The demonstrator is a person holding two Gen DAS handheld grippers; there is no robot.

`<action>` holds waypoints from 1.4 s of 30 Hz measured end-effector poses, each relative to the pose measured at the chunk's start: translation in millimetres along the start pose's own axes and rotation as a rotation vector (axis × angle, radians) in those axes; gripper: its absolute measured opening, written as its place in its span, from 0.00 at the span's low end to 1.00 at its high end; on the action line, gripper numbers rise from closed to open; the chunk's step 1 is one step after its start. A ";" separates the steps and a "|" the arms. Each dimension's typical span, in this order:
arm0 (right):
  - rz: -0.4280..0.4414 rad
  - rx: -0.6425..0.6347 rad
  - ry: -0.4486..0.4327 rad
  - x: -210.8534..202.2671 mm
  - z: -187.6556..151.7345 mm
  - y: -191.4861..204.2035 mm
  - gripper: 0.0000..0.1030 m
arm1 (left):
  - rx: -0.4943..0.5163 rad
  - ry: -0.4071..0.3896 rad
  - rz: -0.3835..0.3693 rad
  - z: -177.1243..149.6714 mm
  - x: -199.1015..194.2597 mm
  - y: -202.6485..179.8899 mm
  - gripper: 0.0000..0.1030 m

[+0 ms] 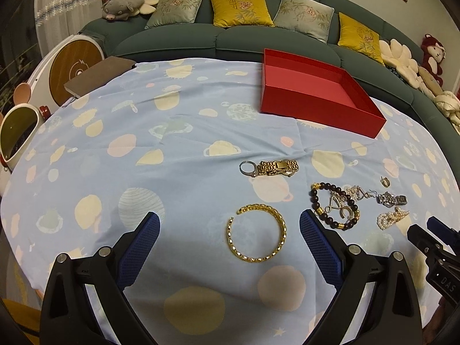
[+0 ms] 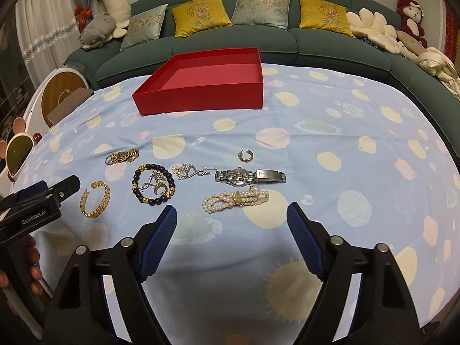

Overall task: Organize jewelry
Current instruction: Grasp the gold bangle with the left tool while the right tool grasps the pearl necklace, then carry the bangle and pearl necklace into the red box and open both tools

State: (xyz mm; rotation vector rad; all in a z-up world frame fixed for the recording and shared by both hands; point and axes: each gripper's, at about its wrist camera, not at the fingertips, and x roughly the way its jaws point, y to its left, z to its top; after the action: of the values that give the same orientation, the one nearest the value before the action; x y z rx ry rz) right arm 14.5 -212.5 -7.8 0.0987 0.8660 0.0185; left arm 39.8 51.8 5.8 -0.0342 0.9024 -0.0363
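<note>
Jewelry lies on a blue patterned cloth (image 1: 187, 132). My left gripper (image 1: 229, 224) is open around a gold open bangle (image 1: 277, 224), which also shows in the right wrist view (image 2: 105, 197). My right gripper (image 2: 231, 215) is open, just short of a pearl bracelet (image 2: 221, 199). Beyond lie a silver watch (image 2: 250, 176), a dark bead bracelet (image 2: 137, 185) with silver pendants inside it, a gold watch band (image 1: 277, 166) with a silver ring (image 1: 247, 168), and a gold hoop earring (image 2: 246, 155). An empty red box (image 2: 201, 97) stands at the back.
A green sofa (image 2: 316, 43) with cushions and plush toys runs behind the table. A brown notebook (image 1: 97, 74) lies at the far left corner. A white appliance with a wooden disc (image 1: 74, 66) stands to the left.
</note>
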 end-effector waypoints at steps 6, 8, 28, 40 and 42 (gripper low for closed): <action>0.020 0.074 0.041 20.6 -7.1 -8.7 0.62 | 0.008 0.049 -0.003 -12.5 13.1 -0.2 0.92; 0.017 0.105 0.051 26.3 -9.5 -11.5 0.62 | 0.030 0.049 0.009 -15.5 16.9 -4.3 0.92; -0.042 0.167 -0.010 55.5 1.2 -9.2 0.45 | 0.058 0.042 0.026 -13.1 50.3 -18.4 0.78; -0.017 0.177 -0.027 44.7 1.7 -11.6 0.34 | 0.026 0.049 -0.090 -11.1 37.6 -13.0 0.52; -0.020 0.163 -0.044 37.5 2.2 -9.8 0.34 | 0.023 0.034 -0.098 -11.5 30.6 -11.6 0.52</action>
State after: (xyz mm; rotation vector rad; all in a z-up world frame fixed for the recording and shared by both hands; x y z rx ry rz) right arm 40.2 -220.3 -35.8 0.2422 0.8235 -0.0724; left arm 49.5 38.6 -24.8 -0.0566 0.9341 -0.1387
